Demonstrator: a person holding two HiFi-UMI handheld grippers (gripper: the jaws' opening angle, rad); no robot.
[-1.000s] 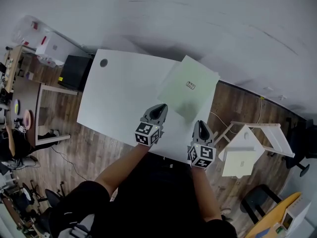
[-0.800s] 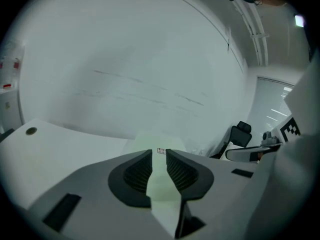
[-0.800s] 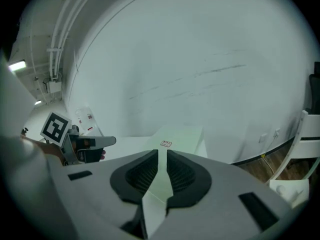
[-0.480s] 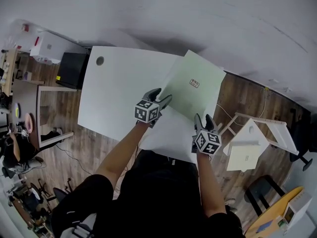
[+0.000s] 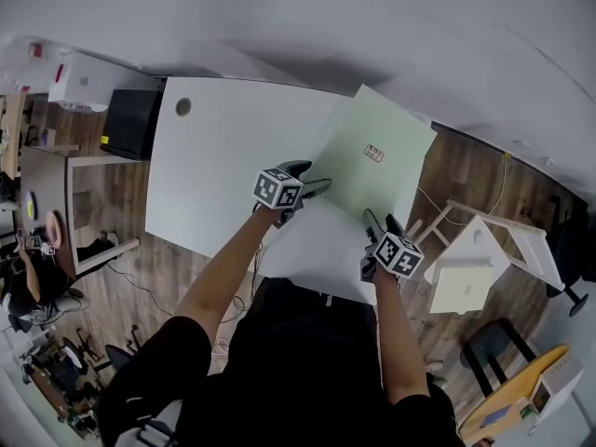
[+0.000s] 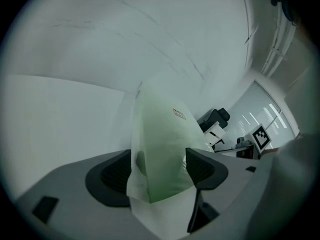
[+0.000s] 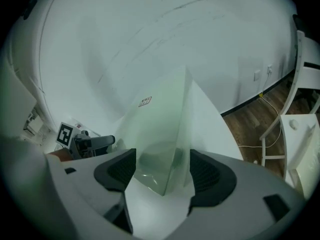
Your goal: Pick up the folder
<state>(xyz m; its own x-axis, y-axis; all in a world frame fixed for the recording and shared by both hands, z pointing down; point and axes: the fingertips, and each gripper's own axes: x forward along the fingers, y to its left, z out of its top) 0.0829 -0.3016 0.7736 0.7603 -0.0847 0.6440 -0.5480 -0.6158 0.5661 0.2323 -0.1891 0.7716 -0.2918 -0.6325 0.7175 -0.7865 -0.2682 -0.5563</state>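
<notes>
A pale green see-through folder (image 5: pixel 372 161) with a small label lies flat on the right part of the white table (image 5: pixel 223 156), and its far corner hangs over the table's edge. My left gripper (image 5: pixel 310 177) is at the folder's near left corner. In the left gripper view that corner (image 6: pixel 162 134) sits between jaws that have just been opening, and the pads (image 6: pixel 120 171) stand off it. My right gripper (image 5: pixel 380 220) is at the near right corner. In its own view the folder (image 7: pixel 160 119) lies between jaws that have also just been opening, with gaps on both sides.
A round cable hole (image 5: pixel 183 107) marks the table's far left corner. On the wooden floor a black box (image 5: pixel 130 124) stands to the left, and a white house-shaped stand (image 5: pixel 466 273) and a white frame (image 5: pixel 521 240) to the right. A pale wall runs behind the table.
Both grippers have dropped and moved forward from the table's near edge to the folder's near corners. Their jaws, shut before, now stand wide with the folder's corners between them.
</notes>
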